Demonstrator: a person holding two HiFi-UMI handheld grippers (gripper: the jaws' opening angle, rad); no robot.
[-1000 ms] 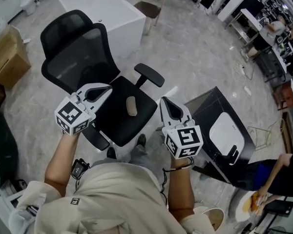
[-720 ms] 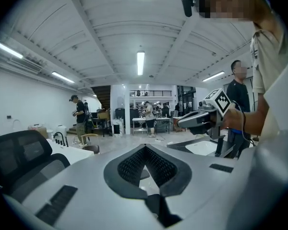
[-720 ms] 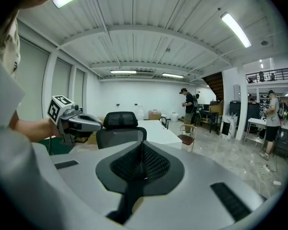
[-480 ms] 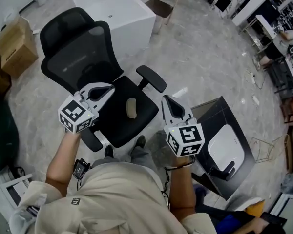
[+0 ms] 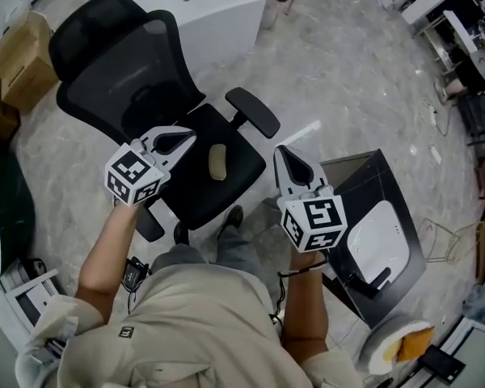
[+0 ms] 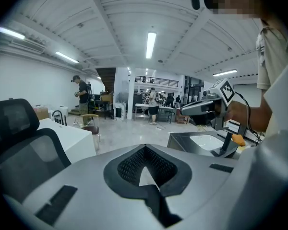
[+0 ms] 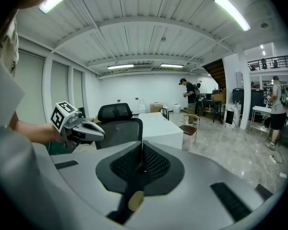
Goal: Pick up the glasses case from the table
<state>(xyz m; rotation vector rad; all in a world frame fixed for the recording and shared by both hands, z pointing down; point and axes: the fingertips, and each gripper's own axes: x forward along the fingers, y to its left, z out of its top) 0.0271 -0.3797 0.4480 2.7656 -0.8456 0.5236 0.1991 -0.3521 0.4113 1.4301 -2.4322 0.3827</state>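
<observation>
— Approach, by the look of it? Nothing is lifted yet.

— Approach, yes. The glasses case (image 5: 217, 162), a tan oblong, lies on the black seat of the office chair (image 5: 196, 200), not on a table at all. The dark table (image 5: 346, 186) at the person's right bears only a white thing, and the case is well apart from it.

— And the grippers?

— Both hang above the chair, empty. The left gripper (image 5: 192, 135) has its jaws clenched together with nothing between them; its own view shows the pads meeting at the tip. The right gripper (image 5: 278, 149) is likewise closed on nothing.

— Which is nearer the case?

— In the head view the left one's tip sits just beside the case, to its upper left. The right one's tip is further off on the other side, out past the seat's edge below the armrest (image 5: 253, 112). The case lies between the two. How high either stands above it that view does not tell.

— So the next move?

— Most likely the taking gripper must first open its jaws enough to straddle the case across its narrow side, then tip down to the seat and close.
</observation>
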